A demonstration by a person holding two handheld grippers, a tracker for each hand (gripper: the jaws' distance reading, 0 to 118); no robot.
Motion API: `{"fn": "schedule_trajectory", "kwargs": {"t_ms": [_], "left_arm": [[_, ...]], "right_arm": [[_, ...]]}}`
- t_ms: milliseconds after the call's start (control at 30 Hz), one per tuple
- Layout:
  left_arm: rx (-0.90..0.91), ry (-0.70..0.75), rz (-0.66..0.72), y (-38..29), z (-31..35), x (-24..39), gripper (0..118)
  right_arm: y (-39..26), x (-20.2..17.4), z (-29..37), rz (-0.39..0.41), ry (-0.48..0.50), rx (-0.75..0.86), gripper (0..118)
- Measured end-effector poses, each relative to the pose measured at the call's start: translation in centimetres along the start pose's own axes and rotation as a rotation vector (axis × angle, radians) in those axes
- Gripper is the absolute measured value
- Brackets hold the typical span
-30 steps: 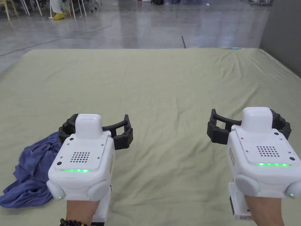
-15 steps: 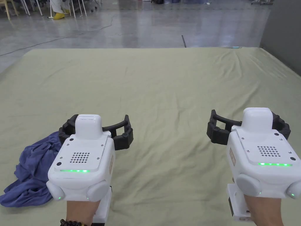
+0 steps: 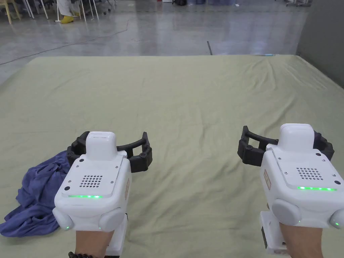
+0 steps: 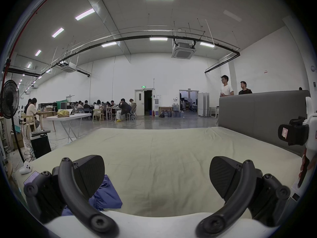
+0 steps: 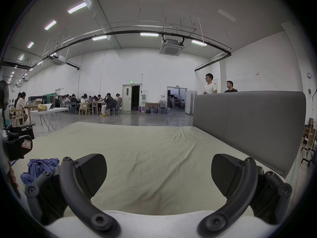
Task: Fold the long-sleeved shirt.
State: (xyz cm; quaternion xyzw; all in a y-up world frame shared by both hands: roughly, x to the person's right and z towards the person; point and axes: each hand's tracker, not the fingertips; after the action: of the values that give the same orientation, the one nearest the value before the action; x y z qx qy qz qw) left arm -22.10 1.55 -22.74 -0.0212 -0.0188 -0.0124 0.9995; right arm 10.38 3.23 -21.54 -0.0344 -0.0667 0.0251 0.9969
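Note:
A blue long-sleeved shirt (image 3: pixel 37 195) lies crumpled in a heap at the near left of a bed covered with a pale green sheet (image 3: pixel 188 100). My left gripper (image 3: pixel 109 147) hovers just right of the heap, open, with nothing between its jaws. In the left gripper view the shirt (image 4: pixel 106 197) lies beside the left jaw, and the gripper (image 4: pixel 157 176) holds only air. My right gripper (image 3: pixel 285 142) floats over bare sheet at the near right, open and empty. In the right gripper view (image 5: pixel 158 174) the shirt (image 5: pixel 41 168) lies far to the left.
A grey upholstered headboard (image 5: pixel 248 121) runs along the bed's right side. Beyond the far edge is a shiny grey floor (image 3: pixel 168 27). Two people (image 4: pixel 226 88) stand behind the headboard, several others sit at tables (image 4: pixel 109 107), and a fan (image 4: pixel 9 99) stands left.
Both grippers have barely moved; the right one has sunk slightly toward me. The shirt lies as before.

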Motion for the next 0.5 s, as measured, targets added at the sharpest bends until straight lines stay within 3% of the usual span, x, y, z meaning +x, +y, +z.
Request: {"fn": "schedule_trajectory", "kwargs": {"t_ms": [500], "left_arm": [[-0.004,-0.001,0.005,-0.22,0.02,-0.21,118]], "right_arm": [[-0.06,-0.08,0.1,-0.008,0.007,-0.002,118]]}}
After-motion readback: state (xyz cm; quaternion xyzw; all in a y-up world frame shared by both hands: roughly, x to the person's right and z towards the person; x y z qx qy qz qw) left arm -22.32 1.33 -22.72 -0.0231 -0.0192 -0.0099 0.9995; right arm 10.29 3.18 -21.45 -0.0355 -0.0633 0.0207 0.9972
